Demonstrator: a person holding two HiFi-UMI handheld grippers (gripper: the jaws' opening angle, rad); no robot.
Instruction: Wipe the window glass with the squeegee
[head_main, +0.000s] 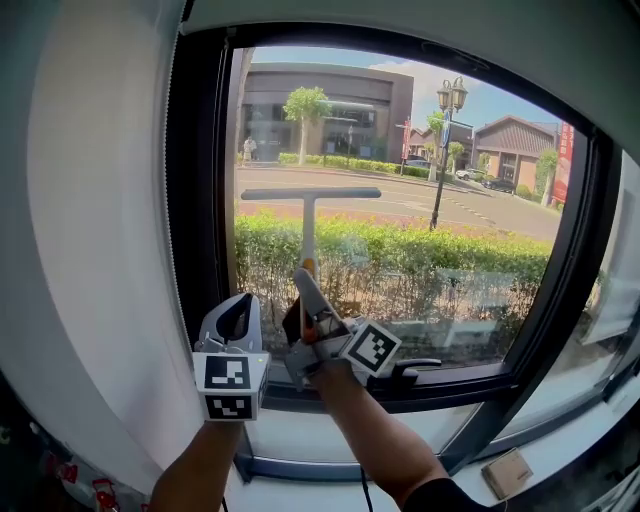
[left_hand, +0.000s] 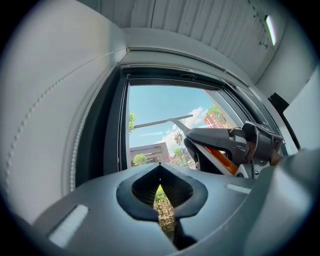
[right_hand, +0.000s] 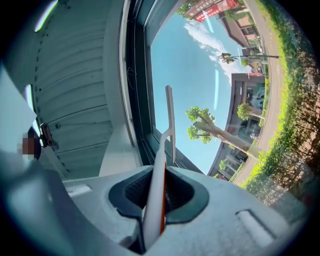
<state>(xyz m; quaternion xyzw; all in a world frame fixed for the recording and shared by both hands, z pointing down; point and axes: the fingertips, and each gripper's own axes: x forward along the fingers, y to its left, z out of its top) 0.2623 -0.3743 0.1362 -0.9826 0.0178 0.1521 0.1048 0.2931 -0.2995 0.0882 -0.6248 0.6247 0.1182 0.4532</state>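
Observation:
The squeegee (head_main: 308, 215) has a white handle with an orange strip and a pale crossbar blade (head_main: 310, 193) lying level against the window glass (head_main: 420, 240), upper left of the pane. My right gripper (head_main: 303, 287) is shut on the handle's lower end, pointing up. In the right gripper view the handle (right_hand: 159, 200) runs up between the jaws to the blade (right_hand: 170, 120). My left gripper (head_main: 237, 302) stands just left of it, near the black frame, shut with nothing in it. Its own view shows the jaws (left_hand: 160, 172) closed, with the blade (left_hand: 162, 121) and right gripper (left_hand: 235, 145) ahead.
A white roller blind (head_main: 100, 250) with a bead chain (head_main: 172, 250) hangs at the left. The black window frame (head_main: 205, 180) surrounds the pane, with a black latch handle (head_main: 415, 367) at the bottom. Below is the white sill (head_main: 330, 437); a brown box (head_main: 508, 472) lies lower right.

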